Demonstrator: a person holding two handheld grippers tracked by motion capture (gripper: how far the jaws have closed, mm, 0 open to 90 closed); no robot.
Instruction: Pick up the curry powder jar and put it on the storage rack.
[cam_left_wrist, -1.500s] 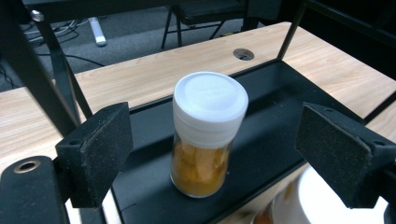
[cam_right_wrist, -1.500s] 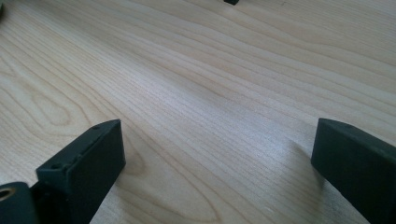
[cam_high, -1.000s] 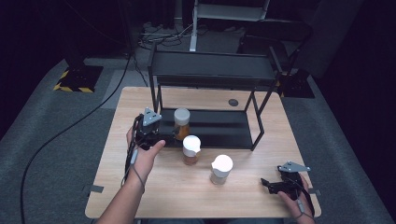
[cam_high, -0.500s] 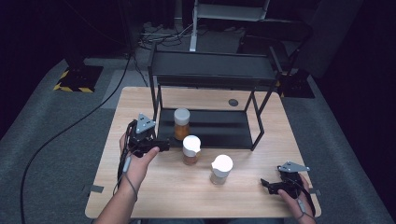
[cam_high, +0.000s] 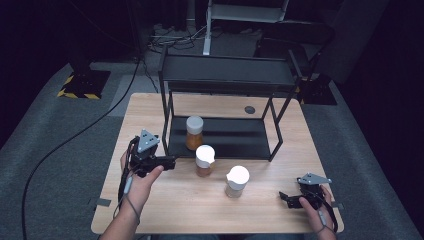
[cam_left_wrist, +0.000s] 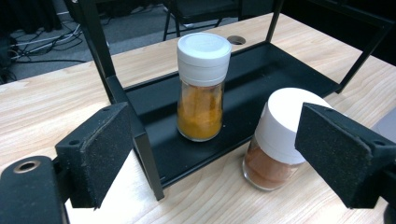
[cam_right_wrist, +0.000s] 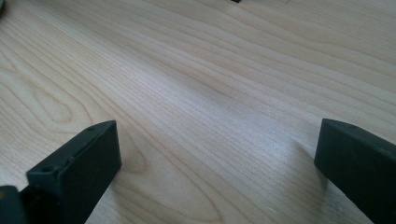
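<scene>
Jaws on our left gripper (cam_high: 167, 162) stand wide apart and hold nothing; in the left gripper view its two black pads (cam_left_wrist: 100, 151) frame both nearer jars. We see the orange spice jar (cam_left_wrist: 201, 86) upright on the lower shelf of the black rack (cam_high: 230, 137), close to that shelf's left front corner. The brown spice jar (cam_left_wrist: 280, 140) stands on the wooden table (cam_high: 165, 202) just off the shelf's front edge, nearest our open jaws. A third white-capped jar (cam_high: 236, 181) stands farther toward the table's front edge. Our right gripper (cam_high: 292, 199) rests near the table's front right corner, also spread and empty, looking across bare wood. We judge the step in hand to be a reach for the brown jar. Next we need the pads around its glass body, below the cap, then closing.
</scene>
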